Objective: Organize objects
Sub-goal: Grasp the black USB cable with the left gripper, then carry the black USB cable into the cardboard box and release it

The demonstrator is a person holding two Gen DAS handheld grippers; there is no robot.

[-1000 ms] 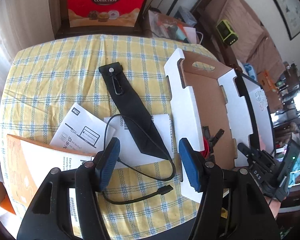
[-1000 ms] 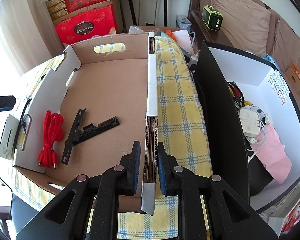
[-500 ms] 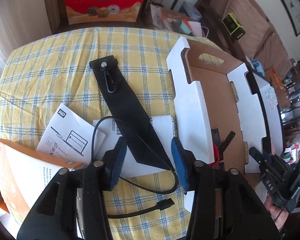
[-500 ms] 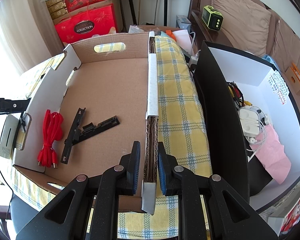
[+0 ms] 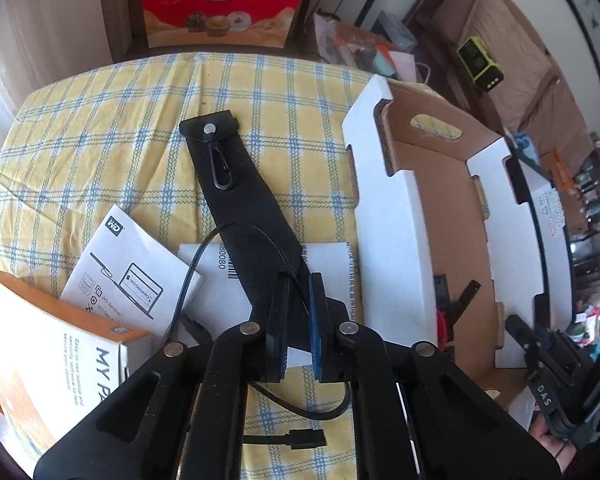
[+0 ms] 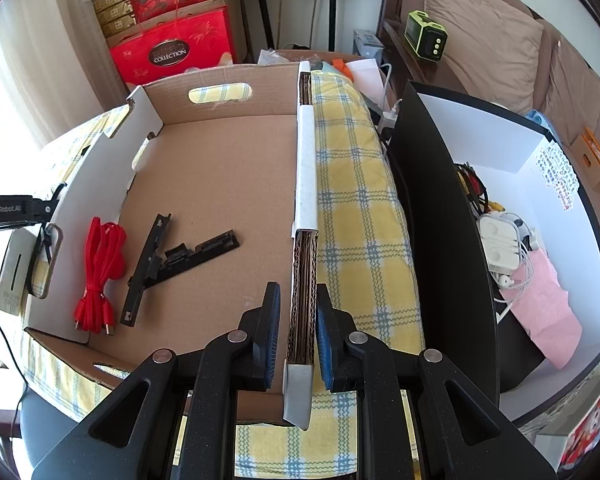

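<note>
While left gripper [image 5: 298, 312] fingers pinch flat black pouch [image 5: 240, 216], right gripper [image 6: 298, 332] fingers clamp cardboard box [image 6: 304, 184] wall

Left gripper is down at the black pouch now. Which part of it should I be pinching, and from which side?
Grip the black pouch at its wide near end, coming in from the near table edge as the left gripper is. The pouch lies flat and points lengthwise away, so that end faces the fingers. The thin black cable loops across there; avoid pinching it.
</note>
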